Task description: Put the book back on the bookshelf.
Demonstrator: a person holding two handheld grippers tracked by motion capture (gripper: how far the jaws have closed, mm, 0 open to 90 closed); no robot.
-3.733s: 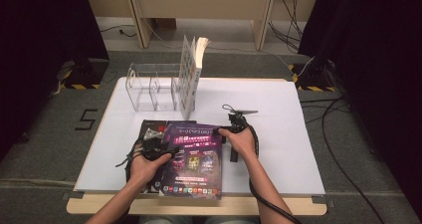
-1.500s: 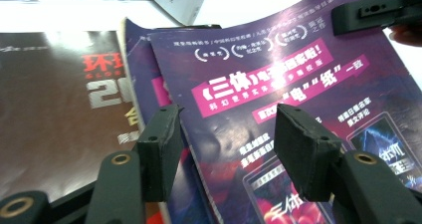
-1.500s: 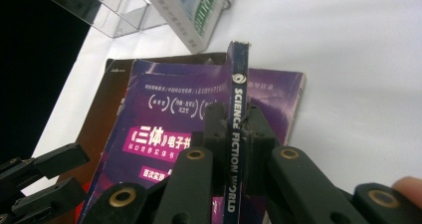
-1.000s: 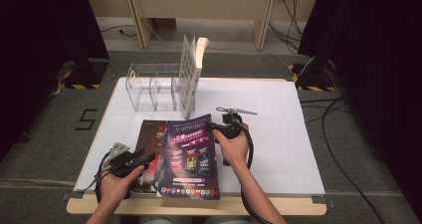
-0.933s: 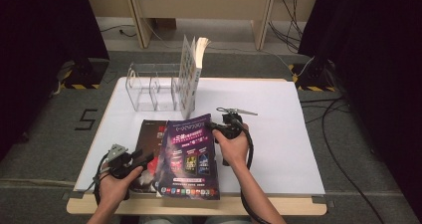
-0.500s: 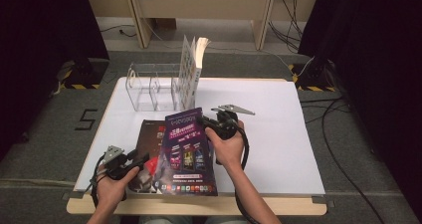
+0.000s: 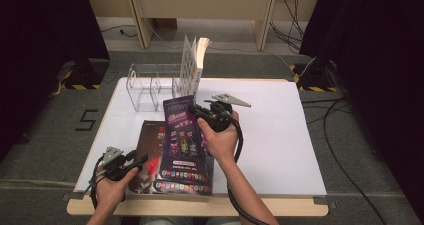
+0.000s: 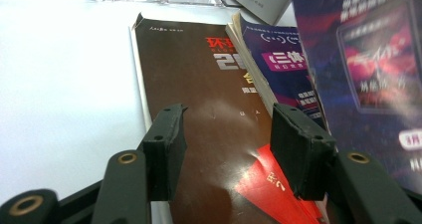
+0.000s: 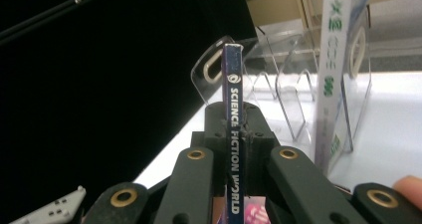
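The purple magazine (image 7: 184,135) is tipped up on its lower edge, long axis running away from the person, spine (image 9: 232,149) clamped between the right gripper (image 7: 207,116) fingers. Its lower edge rests on the brown book (image 8: 199,109) lying on the table (image 7: 280,135). The left gripper (image 7: 131,164) hovers there, fingers apart. The magazine hides the book's right half.

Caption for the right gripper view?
Right gripper clamps a dark blue magazine by its spine before the clear acrylic rack.
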